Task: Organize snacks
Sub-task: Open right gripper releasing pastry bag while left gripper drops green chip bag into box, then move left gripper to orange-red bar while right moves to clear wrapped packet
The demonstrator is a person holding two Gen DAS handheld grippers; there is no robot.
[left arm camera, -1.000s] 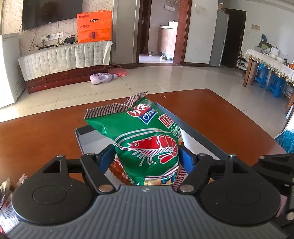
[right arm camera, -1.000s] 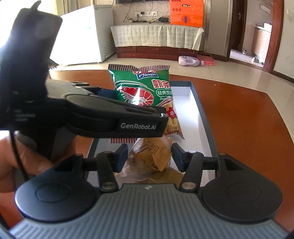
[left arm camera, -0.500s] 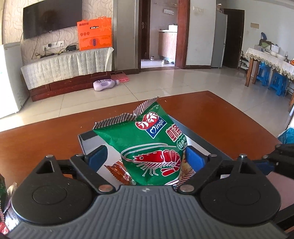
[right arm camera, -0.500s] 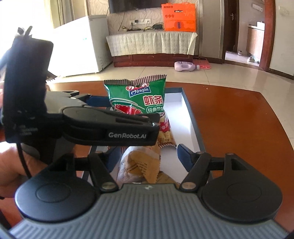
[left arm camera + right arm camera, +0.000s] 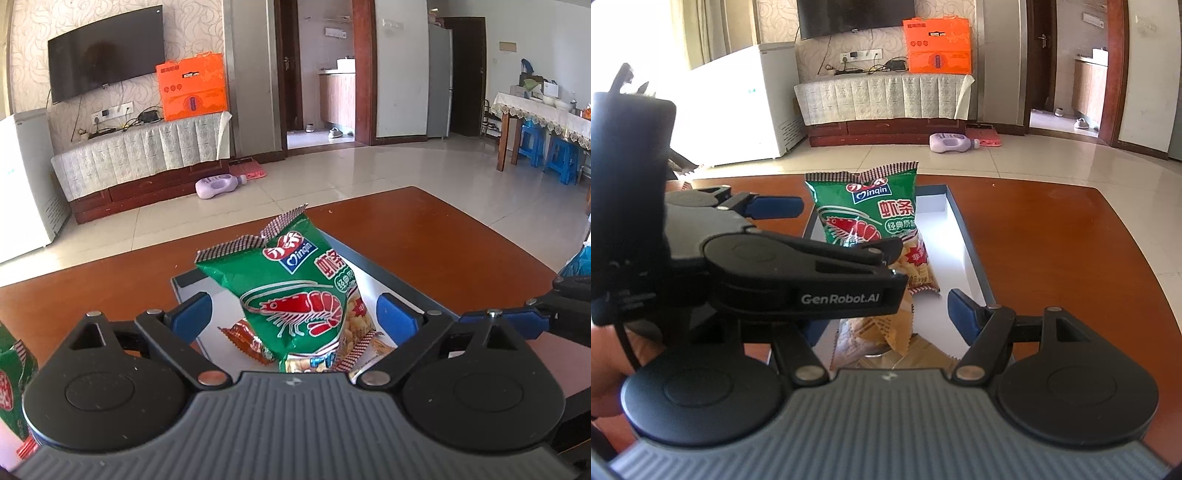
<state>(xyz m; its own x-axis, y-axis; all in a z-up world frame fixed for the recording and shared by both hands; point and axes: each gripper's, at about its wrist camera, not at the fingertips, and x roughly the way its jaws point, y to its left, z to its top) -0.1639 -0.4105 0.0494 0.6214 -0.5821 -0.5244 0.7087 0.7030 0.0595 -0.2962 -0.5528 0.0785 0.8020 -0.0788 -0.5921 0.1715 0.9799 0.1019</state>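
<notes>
In the white tray on the brown table, the green shrimp-chip bag stands propped upright, crimped top edge up. Left gripper has its jaws spread wide, one blue pad on each side of the bag, both pads clear of the film, nothing clamped. From the right wrist view the same bag sits mid-tray, with the left gripper crossing in front of its lower half.

Right gripper is also spread apart and empty. Its right pad is visible; the left one is mostly hidden behind the other tool. Between its fingers, low in the near end of the tray, lies a tan snack packet, not touched as far as I can see. A red-orange packet lies flat beside the green bag's base, on its left in the left wrist view.

Tray has a dark raised rim; the far half of its floor is bare white. Table is bare to the right of the tray. Another green bag sits at the far left edge of the left wrist view, off the tray.
</notes>
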